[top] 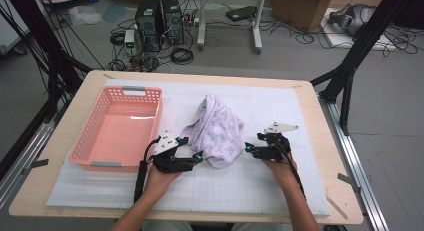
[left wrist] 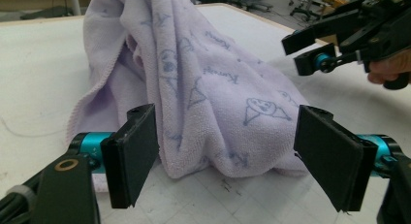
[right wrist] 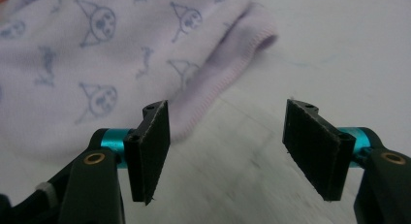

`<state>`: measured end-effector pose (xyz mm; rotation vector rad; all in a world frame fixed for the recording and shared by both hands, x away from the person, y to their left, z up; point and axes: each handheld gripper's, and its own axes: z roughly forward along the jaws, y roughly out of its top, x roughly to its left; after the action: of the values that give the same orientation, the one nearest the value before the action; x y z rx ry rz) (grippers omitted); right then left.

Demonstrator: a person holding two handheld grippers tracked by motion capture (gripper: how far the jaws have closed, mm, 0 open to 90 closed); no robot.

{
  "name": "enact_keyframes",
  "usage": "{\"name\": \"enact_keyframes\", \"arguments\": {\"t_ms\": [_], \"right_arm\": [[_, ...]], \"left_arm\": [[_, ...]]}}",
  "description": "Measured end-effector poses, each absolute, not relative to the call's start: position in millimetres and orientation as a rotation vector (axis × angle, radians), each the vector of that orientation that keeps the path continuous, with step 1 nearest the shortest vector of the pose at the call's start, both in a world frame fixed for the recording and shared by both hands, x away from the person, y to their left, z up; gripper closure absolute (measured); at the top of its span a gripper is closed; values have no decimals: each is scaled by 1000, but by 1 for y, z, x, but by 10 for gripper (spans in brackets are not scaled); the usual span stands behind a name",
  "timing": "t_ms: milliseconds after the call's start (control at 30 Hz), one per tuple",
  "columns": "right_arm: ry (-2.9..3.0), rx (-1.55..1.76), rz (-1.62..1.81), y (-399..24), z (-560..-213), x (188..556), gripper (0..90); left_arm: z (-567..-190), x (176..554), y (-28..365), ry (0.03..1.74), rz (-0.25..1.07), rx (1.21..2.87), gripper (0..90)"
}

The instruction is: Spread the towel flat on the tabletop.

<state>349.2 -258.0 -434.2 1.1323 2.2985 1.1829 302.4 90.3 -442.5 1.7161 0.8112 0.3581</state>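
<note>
Lilac printed terry towel (top: 216, 131) lay crumpled mid-bench; left hand-held gripper (top: 196, 157) and right hand-held gripper (top: 248, 149) gaped wide, empty; each should pinch a hemmed corner

The lilac towel (left wrist: 203, 88) carries a repeated blue print of small cartoon faces with short lines of script lettering between them. In the left gripper view one word shows upside down and looks like "Kuromi", though the letters are too soft to be sure. Nothing else can be read.
</note>
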Motion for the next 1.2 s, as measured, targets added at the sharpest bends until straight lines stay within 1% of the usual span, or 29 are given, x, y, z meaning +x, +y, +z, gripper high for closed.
{"name": "enact_keyframes", "arguments": {"t_ms": [100, 167, 200, 233, 267, 300, 400, 600, 733, 867, 933, 967, 1000, 1033, 1133, 1200], "right_arm": [[2370, 1135, 1189, -240, -440, 358, 429], [2439, 1088, 1131, -225, -447, 360, 499], [2419, 1049, 1090, -220, -448, 358, 552], [2455, 993, 1098, -217, -446, 356, 776], [2482, 966, 1106, -215, -445, 356, 822], [2484, 930, 1069, -213, -443, 353, 845], [2458, 915, 1059, -224, -435, 344, 854], [2305, 989, 1106, -287, -406, 311, 854], [2159, 1088, 979, -323, -399, 296, 854], [2062, 1220, 992, -348, -403, 295, 850], [2074, 1227, 991, -349, -408, 294, 825], [2077, 1230, 992, -349, -409, 294, 790], [2073, 1236, 993, -348, -410, 294, 718], [2062, 1241, 992, -349, -411, 294, 675], [2023, 1251, 1013, -352, -409, 292, 617], [2003, 1248, 1023, -355, -409, 291, 613]], "left_arm": [[-445, 298, 93, 813, 355, 1747, 255], [-447, 297, 95, 823, 344, 1748, 260], [-447, 298, 96, 825, 328, 1744, 267], [-447, 298, 97, 826, 331, 1742, 275], [-447, 299, 98, 826, 335, 1746, 277], [-447, 299, 99, 827, 334, 1747, 278], [-447, 299, 100, 826, 331, 1745, 284], [-447, 299, 98, 818, 327, 1754, 293], [-447, 299, 94, 794, 330, 1777, 312], [-447, 299, 89, 768, 321, 1784, 346], [-447, 300, 87, 752, 318, 1790, 389], [-447, 300, 85, 746, 317, 1787, 412], [-446, 301, 84, 734, 317, 1796, 437], [-444, 303, 82, 722, 312, 1809, 454], [-438, 308, 77, 699, 292, 1803, 487], [-438, 316, 73, 708, 266, 1778, 535]]}}
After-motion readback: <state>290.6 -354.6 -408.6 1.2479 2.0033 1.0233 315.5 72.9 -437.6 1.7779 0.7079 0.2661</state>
